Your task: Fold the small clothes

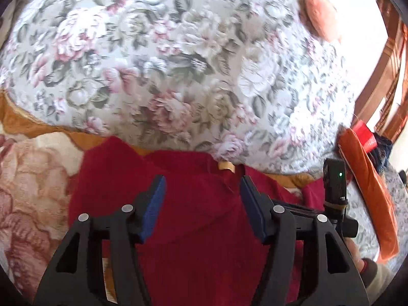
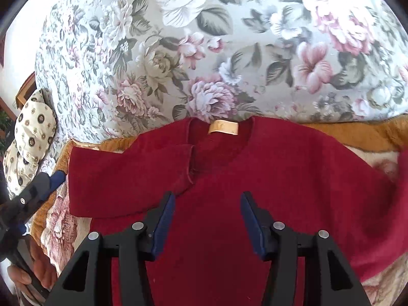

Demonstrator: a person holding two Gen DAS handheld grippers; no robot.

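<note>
Low in each wrist view, the left gripper [image 1: 202, 191] and right gripper [image 2: 207, 211] hang with jaws spread and nothing between them, above a red top [image 2: 229, 178]. The top lies flat at centre frame on a blanket [image 2: 63, 219], one sleeve [image 2: 122, 176] folded across its chest, tan label [image 2: 223, 128] showing. Beyond, a floral cover [image 2: 204, 51] fills the upper frame.
</note>
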